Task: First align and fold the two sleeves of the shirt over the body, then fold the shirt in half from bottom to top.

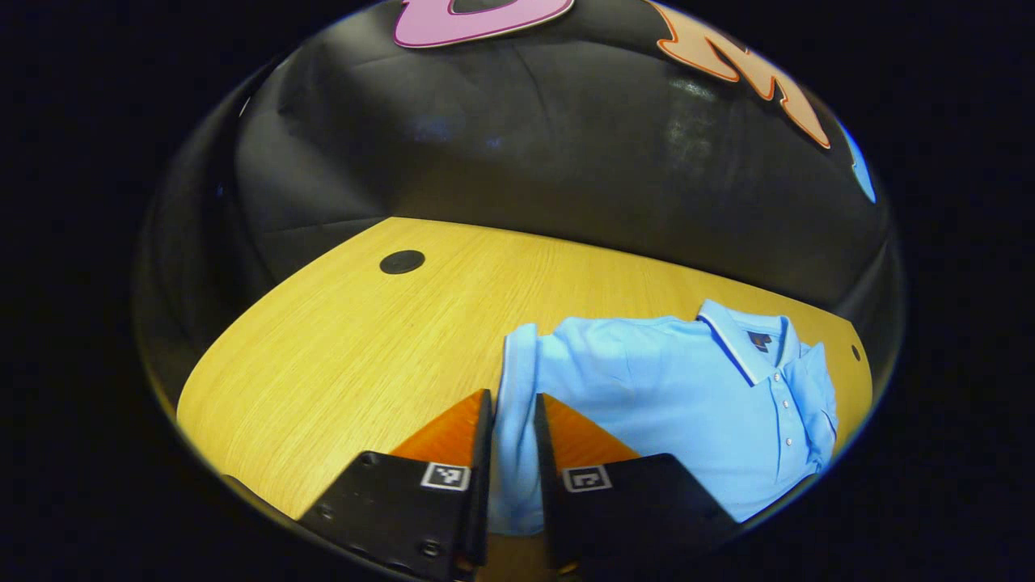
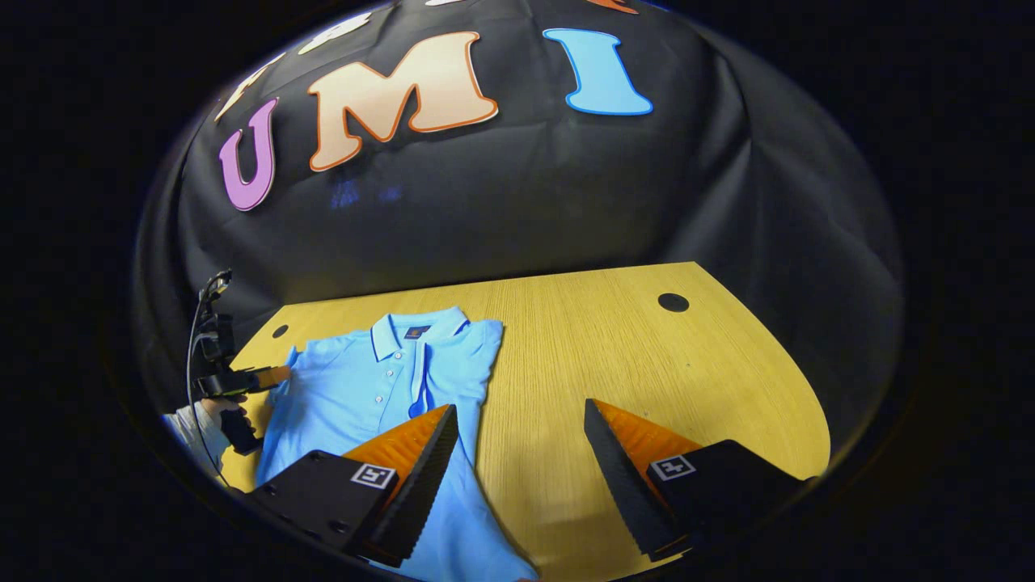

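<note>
One shirt [image 1: 671,396], light blue polo, lies flat on the wood counter [image 1: 356,356], collar [image 1: 740,343] toward the far wall, front up, button placket [image 1: 783,404] visible. Collar has a dark and white edge stripe; small dark tag inside the neck. No containers on the counter.

Left claw [image 1: 512,420] nearly closed, fingers pinching the shirt's left sleeve [image 1: 515,380] edge; fabric runs up between both fingers. In the right gripper view the left claw [image 2: 279,376] sits at the shirt's [image 2: 364,404] left sleeve, held by a hand [image 2: 212,412] in a white sleeve, cable trailing above it.

Right claw [image 2: 517,424] wide open, holding nothing. Its left finger is over the shirt's right side, its right finger over bare counter [image 2: 614,347]. Cannot tell if it touches the fabric.

Right sleeve [image 2: 485,335] lies spread out, not folded over the body. Hem near the camera, cut off at the bottom.

Two dark round holes in the counter: one far left [image 1: 402,261], one far right [image 2: 673,302]. A smaller hole sits near the collar [image 2: 280,331].
</note>
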`<state>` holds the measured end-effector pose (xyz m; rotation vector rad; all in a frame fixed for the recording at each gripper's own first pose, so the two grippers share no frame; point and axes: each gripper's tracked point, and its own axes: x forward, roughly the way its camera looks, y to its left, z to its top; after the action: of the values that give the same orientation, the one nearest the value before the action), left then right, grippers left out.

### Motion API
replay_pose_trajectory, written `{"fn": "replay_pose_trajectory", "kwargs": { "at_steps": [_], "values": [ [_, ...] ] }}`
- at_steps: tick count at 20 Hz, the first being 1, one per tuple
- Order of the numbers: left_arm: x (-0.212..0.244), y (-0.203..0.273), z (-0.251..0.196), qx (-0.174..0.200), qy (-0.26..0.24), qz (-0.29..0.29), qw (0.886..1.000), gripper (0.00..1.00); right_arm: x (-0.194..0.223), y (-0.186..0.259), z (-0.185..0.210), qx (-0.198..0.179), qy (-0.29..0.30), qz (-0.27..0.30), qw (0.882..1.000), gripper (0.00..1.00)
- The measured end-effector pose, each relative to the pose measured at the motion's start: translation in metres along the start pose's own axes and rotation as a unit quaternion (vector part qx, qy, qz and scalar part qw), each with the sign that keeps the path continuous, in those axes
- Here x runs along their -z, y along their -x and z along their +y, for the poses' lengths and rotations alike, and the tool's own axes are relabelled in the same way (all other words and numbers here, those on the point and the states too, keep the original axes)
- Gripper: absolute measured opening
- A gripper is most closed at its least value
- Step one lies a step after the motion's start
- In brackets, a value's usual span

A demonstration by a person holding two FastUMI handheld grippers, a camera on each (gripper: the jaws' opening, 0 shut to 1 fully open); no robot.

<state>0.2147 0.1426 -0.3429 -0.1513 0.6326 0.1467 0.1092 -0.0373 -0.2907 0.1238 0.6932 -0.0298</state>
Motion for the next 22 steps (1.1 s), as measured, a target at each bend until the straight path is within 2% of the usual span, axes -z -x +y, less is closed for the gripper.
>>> {"fn": "replay_pose_trajectory", "kwargs": {
  "at_steps": [1,2,3,4,5,6,7,8,9,10,11,12,13,17,21,22],
  "values": [
    [-0.002,0.002,0.0,-0.001,0.0,-0.001,1.0,0.15,0.002,0.001,0.001,-0.001,-0.001,0.002,1.0,0.93],
    [-0.002,0.0,-0.001,-0.001,-0.003,-0.003,1.0,0.0,0.004,0.001,0.002,-0.002,-0.003,0.004,1.0,0.98],
    [-0.004,0.0,-0.003,0.002,-0.007,-0.002,1.0,0.0,0.004,0.002,0.003,-0.003,-0.007,0.004,1.0,0.98],
    [-0.003,0.005,-0.01,0.012,-0.009,0.007,1.0,0.0,0.001,0.003,0.005,-0.006,-0.01,0.001,1.0,0.94],
    [-0.007,0.009,-0.016,0.019,-0.009,0.006,1.0,0.0,-0.003,0.004,0.006,-0.007,-0.012,-0.005,1.0,0.98],
    [-0.013,0.011,-0.025,0.028,-0.007,-0.001,1.0,0.0,-0.005,0.005,0.006,-0.008,-0.012,-0.008,1.0,0.98],
    [-0.021,0.015,-0.037,0.039,-0.005,-0.008,0.999,0.0,-0.004,0.009,0.007,-0.01,-0.012,-0.008,1.0,0.98],
    [-0.027,0.021,-0.049,0.051,-0.007,-0.015,0.999,0.0,-0.004,0.012,0.007,-0.01,-0.011,-0.008,1.0,0.93],
    [-0.032,0.026,-0.061,0.06,-0.014,-0.018,0.998,0.0,-0.004,0.013,0.008,-0.011,-0.009,-0.01,1.0,0.98],
    [-0.035,0.03,-0.076,0.072,-0.02,-0.019,0.997,0.0,-0.003,0.014,0.01,-0.014,-0.009,-0.011,1.0,0.93],
    [-0.036,0.034,-0.092,0.087,-0.028,-0.015,0.996,0.0,-0.003,0.016,0.012,-0.017,-0.01,-0.012,1.0,0.98],
    [-0.035,0.036,-0.107,0.099,-0.034,-0.015,0.994,0.0,-0.002,0.018,0.014,-0.019,-0.012,-0.011,1.0,0.94],
    [-0.032,0.036,-0.122,0.109,-0.038,-0.008,0.993,0.0,-0.001,0.019,0.014,-0.019,-0.013,-0.012,1.0,0.98],
    [-0.004,0.031,-0.163,0.134,-0.053,0.021,0.989,0.0,0.002,0.023,0.019,-0.023,-0.022,-0.011,0.999,0.98],
    [0.023,0.024,-0.17,0.134,-0.06,0.048,0.988,0.0,0.006,0.021,0.026,-0.023,-0.022,-0.008,0.999,0.98],
    [0.027,0.024,-0.173,0.143,-0.058,0.052,0.987,0.12,0.005,0.021,0.028,-0.024,-0.022,-0.01,0.999,0.93]
  ]
}}
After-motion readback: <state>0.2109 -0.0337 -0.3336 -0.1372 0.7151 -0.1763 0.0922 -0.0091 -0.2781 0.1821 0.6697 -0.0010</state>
